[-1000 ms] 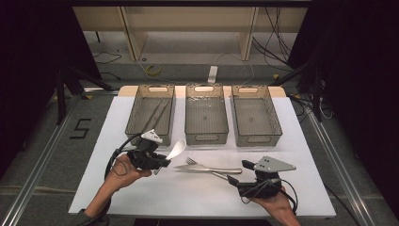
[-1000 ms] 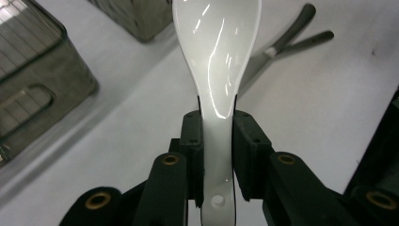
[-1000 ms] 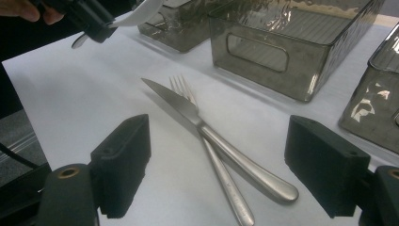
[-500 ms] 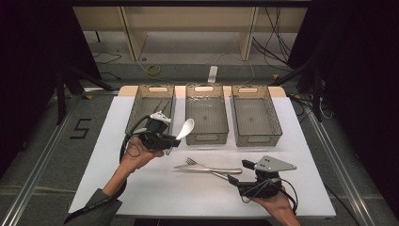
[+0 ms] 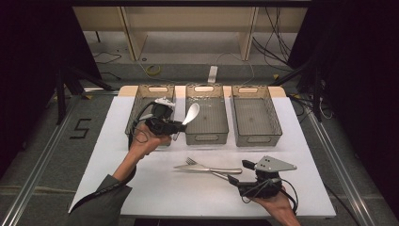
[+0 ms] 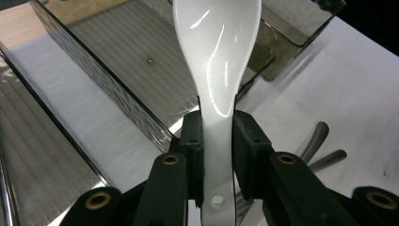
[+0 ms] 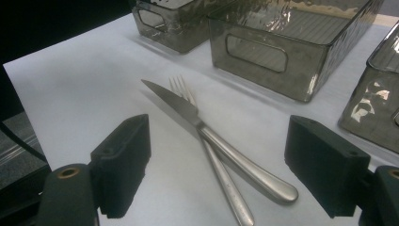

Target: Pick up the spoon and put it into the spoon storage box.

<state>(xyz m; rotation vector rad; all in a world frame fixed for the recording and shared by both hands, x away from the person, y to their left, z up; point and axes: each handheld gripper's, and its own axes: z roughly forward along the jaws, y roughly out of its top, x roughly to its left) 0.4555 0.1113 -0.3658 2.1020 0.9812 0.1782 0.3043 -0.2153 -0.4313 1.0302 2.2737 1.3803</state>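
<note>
The step in hand looks like sorting cutlery into bins: the left gripper (image 5: 175, 126) has its jaws closed on the handle of a white spoon (image 5: 190, 113), and carries it above the table, with the bowl of the spoon over the near left corner of the middle bin (image 5: 206, 136). In the left gripper view the spoon (image 6: 217, 61) stands straight up between the two black jaws, pinched at the narrow part of its handle, with the ribbed floor of a bin beneath it. The next move, as I judge it, calls for bringing the spoon fully over the chosen bin, lowering it inside the walls and then letting the jaws part so that it drops flat; the glazed handle may slip or swing if the grip eases too soon. The right gripper (image 5: 239, 174) rests near the front edge of the table with its jaws spread wide and holding nothing, aimed at a knife (image 7: 207, 132) and a fork (image 7: 211, 165) that lie crossed in the middle of the white surface, the knife on top. Counted: three clear grey bins in a row along the back edge, the left bin (image 5: 136, 117), the middle one and the right bin (image 5: 256, 136), all without cutlery as far as can be seen; one spoon, one knife, one fork; two grippers.
</note>
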